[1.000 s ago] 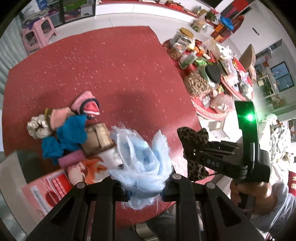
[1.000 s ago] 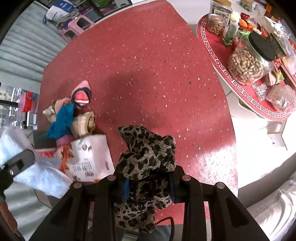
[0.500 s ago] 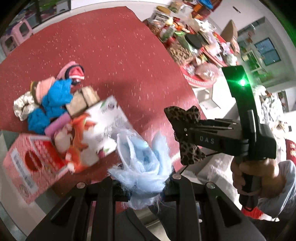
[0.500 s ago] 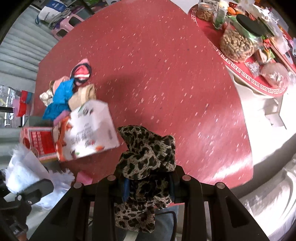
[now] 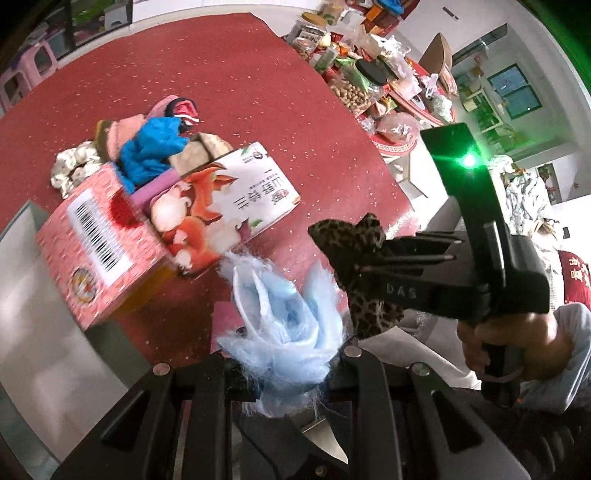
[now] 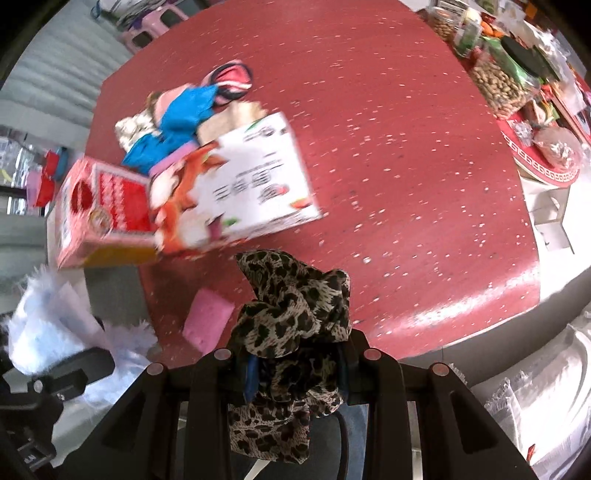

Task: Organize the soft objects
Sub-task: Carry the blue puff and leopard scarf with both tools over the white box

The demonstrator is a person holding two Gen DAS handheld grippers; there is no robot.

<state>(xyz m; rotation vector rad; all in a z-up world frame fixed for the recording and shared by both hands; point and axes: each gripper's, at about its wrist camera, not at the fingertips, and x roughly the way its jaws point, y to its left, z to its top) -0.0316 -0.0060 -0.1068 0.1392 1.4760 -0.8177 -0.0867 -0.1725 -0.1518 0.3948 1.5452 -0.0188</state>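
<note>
My left gripper (image 5: 286, 373) is shut on a fluffy light-blue soft item (image 5: 284, 317), held above the near edge of the red table (image 5: 229, 81). My right gripper (image 6: 295, 363) is shut on a leopard-print cloth (image 6: 295, 310); it also shows in the left wrist view (image 5: 354, 258), to the right of the blue item. A pile of soft things (image 5: 147, 155), blue, pink and cream, lies on the table behind a white and orange carton (image 5: 225, 206) and a pink box (image 5: 92, 247). A pink sponge-like pad (image 6: 208, 319) lies near the table edge.
A second round table (image 5: 391, 147) crowded with jars and food packets stands to the right. A pink stool (image 6: 147, 26) is on the floor beyond the red table. Grey floor shows at the left.
Both grippers have pulled back and up from the table with their soft items held. The carton and pink box now show fuller in view, nearer the frame centre.
</note>
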